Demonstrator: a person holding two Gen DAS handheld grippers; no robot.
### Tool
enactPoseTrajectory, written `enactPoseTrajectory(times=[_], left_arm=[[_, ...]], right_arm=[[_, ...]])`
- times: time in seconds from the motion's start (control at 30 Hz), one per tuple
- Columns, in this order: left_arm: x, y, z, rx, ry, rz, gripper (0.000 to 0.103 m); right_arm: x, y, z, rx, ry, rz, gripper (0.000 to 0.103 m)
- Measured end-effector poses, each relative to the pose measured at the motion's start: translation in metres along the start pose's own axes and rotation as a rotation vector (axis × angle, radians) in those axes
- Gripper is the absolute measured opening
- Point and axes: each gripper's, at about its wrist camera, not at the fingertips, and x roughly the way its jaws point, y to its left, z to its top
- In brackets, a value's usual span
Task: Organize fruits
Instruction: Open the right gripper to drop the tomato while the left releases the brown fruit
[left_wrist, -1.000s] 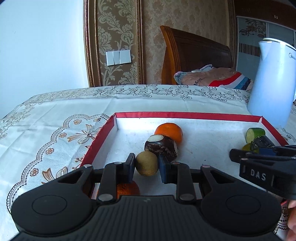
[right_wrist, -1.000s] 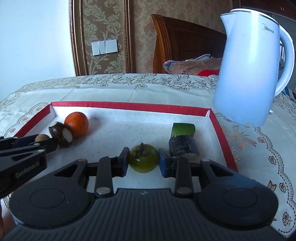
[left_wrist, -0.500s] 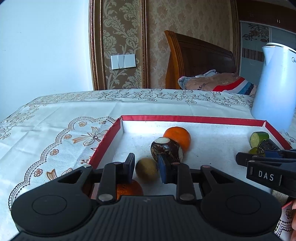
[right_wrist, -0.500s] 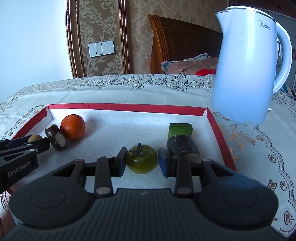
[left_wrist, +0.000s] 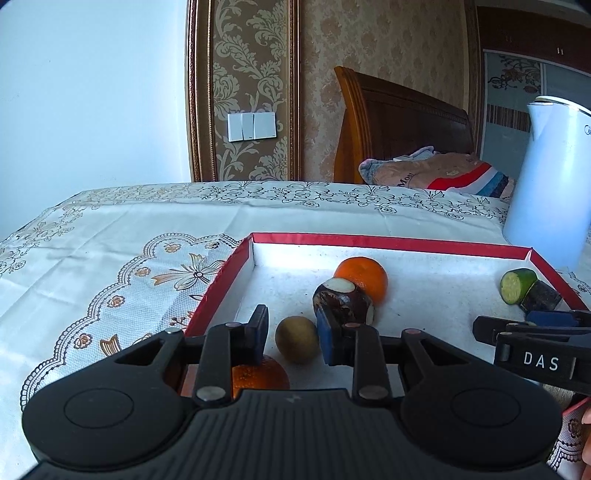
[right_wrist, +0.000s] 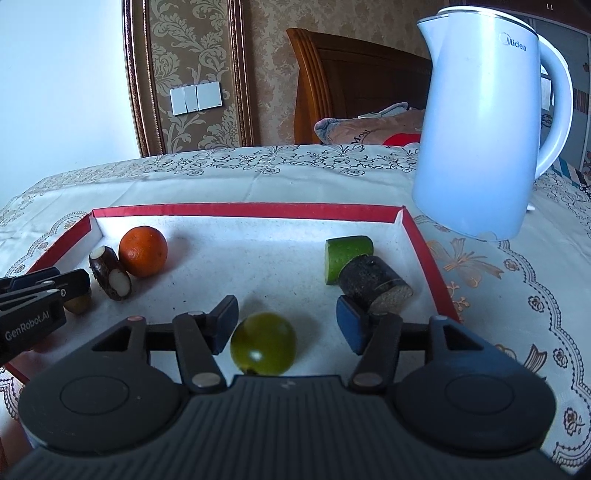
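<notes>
Fruits lie scattered in a shallow white tray with a red rim (right_wrist: 243, 212), which sits on the desk under a cream lace-patterned tablecloth (right_wrist: 258, 173).

In the right wrist view, a round orange (right_wrist: 143, 251) rests at the left of the tray near the far corner. A dark brown peeled piece with white cut ends (right_wrist: 109, 273) leans against it. At the right of the tray a cut green piece with a pale face (right_wrist: 347, 254) touches a black-skinned chunk (right_wrist: 373, 278), both close to the red side wall. A tall white electric kettle (right_wrist: 480, 129) stands on the cloth beyond the tray's far right corner, in the upper right of the frame.

The right tongs (right_wrist: 287, 325) are opening. A round green fruit (right_wrist: 263, 343) sits on the tray floor between the pads, and neither pad presses on it.

In the left wrist view, the left tongs (left_wrist: 291, 332) are drawn in close on a small round brown fruit (left_wrist: 297, 339). The pad on the right of the frame is against it. On the other side there is a thin dark sliver, and I cannot tell whether it is a gap or shadow. Just below the pad on the left of the frame, a second orange fruit (left_wrist: 258, 374) is partly hidden by the tongs' body, in the near corner of the tray. The brown peeled piece and the orange lie just beyond the pad on the right of the frame.
</notes>
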Motion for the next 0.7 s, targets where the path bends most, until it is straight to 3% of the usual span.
enactPoseTrajectory(times=[0.2,0.7], left_arm=[[-0.006,0.001,-0.002,0.011,-0.009,-0.013,0.028],[-0.022,0.008,-0.006,-0.002,-0.032,-0.027,0.028]], right_arm=[[-0.007,0.002,-0.004,-0.021,-0.020,-0.006,0.073],[-0.025,0.001,-0.013,-0.025,-0.031,0.006,0.081]])
